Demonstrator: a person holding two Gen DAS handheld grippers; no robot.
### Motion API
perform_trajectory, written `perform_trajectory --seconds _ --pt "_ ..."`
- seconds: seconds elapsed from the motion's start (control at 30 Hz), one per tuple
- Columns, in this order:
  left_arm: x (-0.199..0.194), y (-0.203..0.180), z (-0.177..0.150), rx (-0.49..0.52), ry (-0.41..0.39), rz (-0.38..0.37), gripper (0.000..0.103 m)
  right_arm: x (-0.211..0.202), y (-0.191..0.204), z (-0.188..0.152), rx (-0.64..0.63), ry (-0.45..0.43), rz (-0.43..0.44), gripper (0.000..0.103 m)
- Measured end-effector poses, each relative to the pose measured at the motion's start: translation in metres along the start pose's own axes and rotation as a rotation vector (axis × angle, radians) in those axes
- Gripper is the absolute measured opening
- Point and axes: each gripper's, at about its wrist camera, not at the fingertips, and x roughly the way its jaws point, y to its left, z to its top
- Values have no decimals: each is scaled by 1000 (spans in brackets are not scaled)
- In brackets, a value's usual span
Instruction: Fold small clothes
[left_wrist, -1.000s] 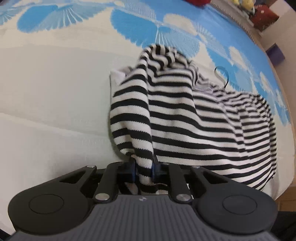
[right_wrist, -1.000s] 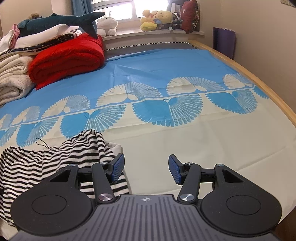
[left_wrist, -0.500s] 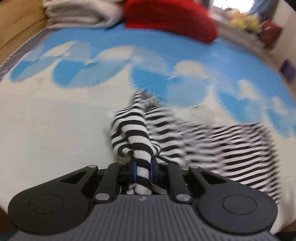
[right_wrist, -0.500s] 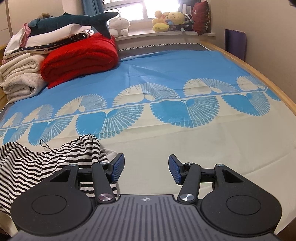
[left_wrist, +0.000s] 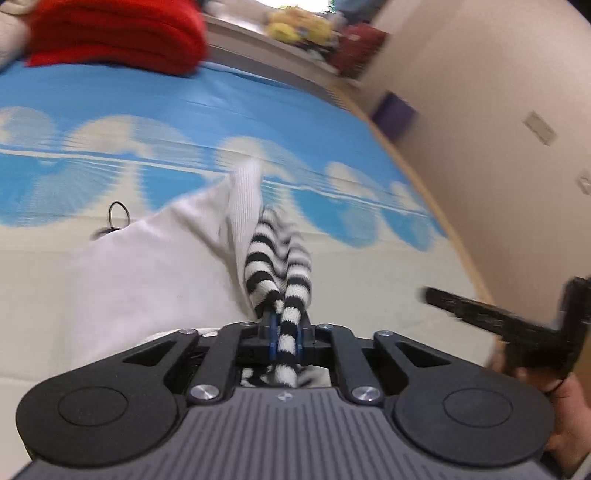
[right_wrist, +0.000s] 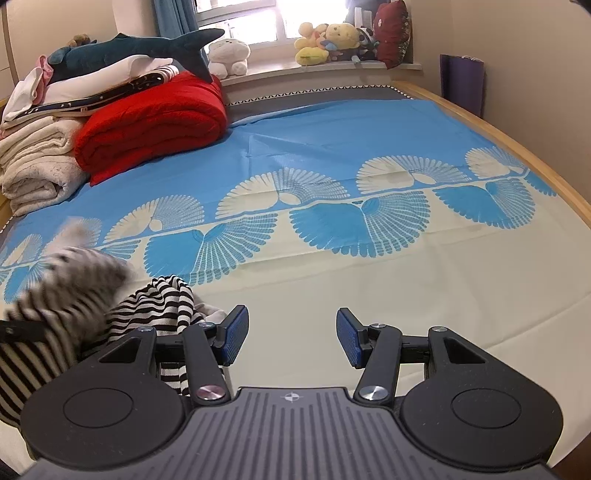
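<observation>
A small black-and-white striped garment (left_wrist: 280, 273) with a white inner side (left_wrist: 155, 266) hangs from my left gripper (left_wrist: 286, 334), which is shut on a bunched striped edge and holds it lifted above the bed. In the right wrist view the same garment (right_wrist: 155, 306) lies and blurs at the lower left, beside my right gripper (right_wrist: 291, 338). The right gripper is open and empty, low over the cream part of the sheet, its left finger (right_wrist: 232, 334) close to the cloth. The right gripper's body also shows at the right edge of the left wrist view (left_wrist: 517, 328).
The bed sheet (right_wrist: 369, 288) is blue and cream with fan prints. A red blanket (right_wrist: 155, 122) and folded cream towels (right_wrist: 37, 166) are stacked at the far left. Plush toys (right_wrist: 325, 44) line the windowsill. The wooden bed edge (right_wrist: 517, 147) and a wall run along the right.
My left gripper has swung up and to the right with the striped garment, turning its white inner side into view. The right gripper stays open and has barely moved.
</observation>
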Motion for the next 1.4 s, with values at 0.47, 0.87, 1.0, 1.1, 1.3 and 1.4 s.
perform_trajectory --seconds 0.47,0.87,1.0,1.1,1.3,1.4 --pt "-27 51 7 -109 -8 51 32 16 29 -5 14 83 155 55" --pt "-84 99 -9 -38 33 250 32 60 120 -42 -142 432 315 54" --pt "-91 99 -11 -36 38 246 32 54 125 -47 -200 428 330 8" --pt "-86 95 -11 -35 48 227 32 37 108 -35 -155 346 383 7" --pt "-61 64 -18 79 134 117 32 -14 25 -5 66 102 390 5" --pt "-44 44 -27 177 196 77 32 -11 2 -15 52 184 322 5"
